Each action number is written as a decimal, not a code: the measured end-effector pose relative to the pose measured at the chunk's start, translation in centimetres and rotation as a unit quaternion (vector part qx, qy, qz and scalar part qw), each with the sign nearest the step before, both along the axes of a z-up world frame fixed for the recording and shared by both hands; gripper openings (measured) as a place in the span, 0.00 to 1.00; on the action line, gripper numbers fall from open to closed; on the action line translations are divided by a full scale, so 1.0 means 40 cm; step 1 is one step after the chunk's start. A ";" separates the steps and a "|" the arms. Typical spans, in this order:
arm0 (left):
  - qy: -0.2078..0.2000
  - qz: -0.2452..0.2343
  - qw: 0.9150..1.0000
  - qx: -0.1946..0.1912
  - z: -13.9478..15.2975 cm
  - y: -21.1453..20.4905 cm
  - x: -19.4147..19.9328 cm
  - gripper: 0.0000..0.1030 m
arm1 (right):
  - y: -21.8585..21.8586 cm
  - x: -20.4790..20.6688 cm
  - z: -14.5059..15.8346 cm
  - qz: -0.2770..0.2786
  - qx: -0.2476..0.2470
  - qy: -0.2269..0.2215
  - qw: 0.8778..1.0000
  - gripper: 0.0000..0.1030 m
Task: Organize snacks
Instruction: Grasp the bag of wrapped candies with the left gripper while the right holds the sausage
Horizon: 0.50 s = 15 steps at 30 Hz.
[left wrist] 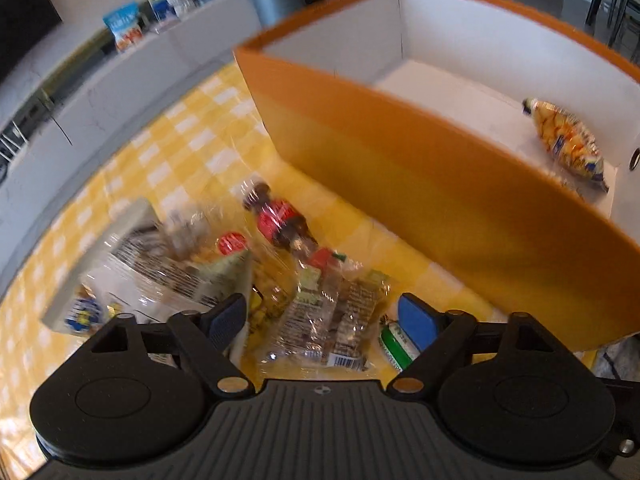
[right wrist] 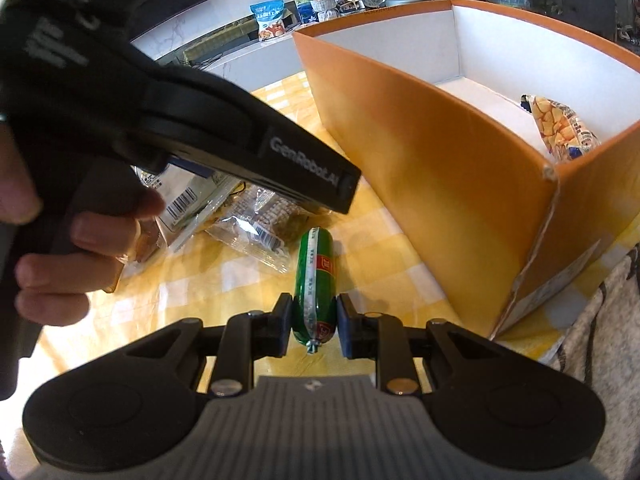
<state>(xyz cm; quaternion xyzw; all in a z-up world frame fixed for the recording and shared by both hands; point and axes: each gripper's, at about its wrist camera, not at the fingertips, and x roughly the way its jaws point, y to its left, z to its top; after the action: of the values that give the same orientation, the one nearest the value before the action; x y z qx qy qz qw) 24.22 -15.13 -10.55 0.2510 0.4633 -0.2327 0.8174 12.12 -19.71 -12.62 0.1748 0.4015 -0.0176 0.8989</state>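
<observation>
Two grippers worked over the yellow checked tablecloth (right wrist: pixel 224 280). The right gripper (right wrist: pixel 314 322) was clamped on a green sausage stick (right wrist: pixel 314 276), its blue pads pressing both sides of the lower end, while the sausage lay flat on the cloth just in front of the orange box (right wrist: pixel 440 184). The left gripper (left wrist: pixel 324 320) stood wide apart with nothing pinched, hovering above a clear packet of bars (left wrist: pixel 320 320) in the loose heap of snacks near the box's front wall; no earlier view confirmed any jaw motion. A white printed bag (left wrist: pixel 160 272) and a red-wrapped snack (left wrist: pixel 278 220) lay in the same heap. One yellow snack bag (left wrist: pixel 568 144) already rested inside the box, against its right-hand wall.
</observation>
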 end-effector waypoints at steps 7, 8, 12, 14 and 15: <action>0.000 0.027 1.000 -0.005 -0.015 0.012 0.017 0.59 | -0.013 -0.003 0.000 -0.001 0.007 0.000 1.000 0.21; 0.002 0.026 1.000 -0.005 -0.012 0.013 0.015 0.57 | -0.015 -0.002 0.000 -0.001 0.008 0.000 1.000 0.21; 0.010 0.033 0.999 -0.010 -0.003 0.026 0.012 0.54 | -0.017 -0.003 0.000 -0.002 0.008 0.001 1.000 0.21; 0.012 0.041 0.999 -0.015 0.005 0.035 0.006 0.54 | -0.018 -0.002 0.000 -0.002 0.008 0.001 1.000 0.21; 0.012 0.041 0.999 -0.019 0.010 0.039 0.002 0.54 | -0.017 -0.003 0.000 -0.002 0.008 0.001 1.000 0.21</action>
<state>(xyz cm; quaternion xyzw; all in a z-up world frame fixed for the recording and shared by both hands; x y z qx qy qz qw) 24.30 -13.57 -10.13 0.2133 0.4782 -0.2104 0.8256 12.01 -20.40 -12.61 0.1830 0.4021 -0.0159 0.8970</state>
